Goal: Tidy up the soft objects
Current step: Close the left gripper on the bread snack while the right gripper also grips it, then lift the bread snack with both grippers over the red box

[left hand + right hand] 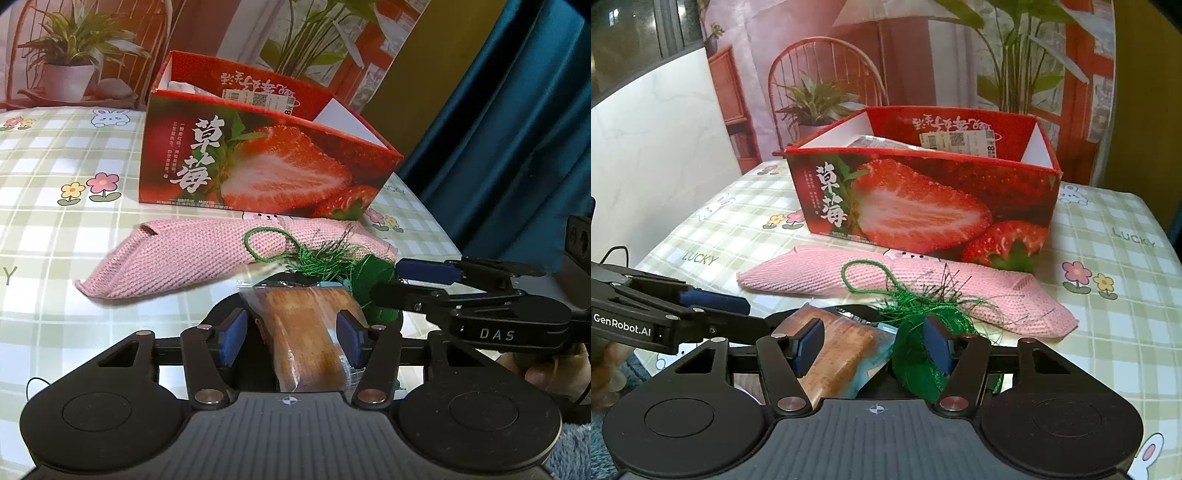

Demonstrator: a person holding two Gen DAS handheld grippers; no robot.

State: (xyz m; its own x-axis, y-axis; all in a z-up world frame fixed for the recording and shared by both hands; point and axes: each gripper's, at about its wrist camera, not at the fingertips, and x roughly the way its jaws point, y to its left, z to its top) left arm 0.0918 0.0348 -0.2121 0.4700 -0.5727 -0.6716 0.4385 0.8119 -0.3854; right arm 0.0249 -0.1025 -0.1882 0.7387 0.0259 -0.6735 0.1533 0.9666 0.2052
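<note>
Two tools work side by side at the lower middle of both frames, each set on a different soft item. In the left wrist view, the left tool (291, 338) has the wrapped bread (308, 332) between its blue pads; the right-hand pad looks to touch the wrapper, while the other shows a small gap, so I cannot tell whether it is truly clenched. In the right wrist view, the right tool (873, 341) straddles the green tassel (918, 354), with one pad pressed against its bundled body and the other over the bread (838, 350) beside it; whether it is grasping the tassel is unclear too. Both items lie touching each other at the near edge of the checked surface (74, 155), just in front of the pink knitted piece (192, 254), whose top the tassel's loop lies over. Behind, at upper centre, stands the open strawberry box (923, 199), probably the place meant for them, which would explain taking one item per tool.
</note>
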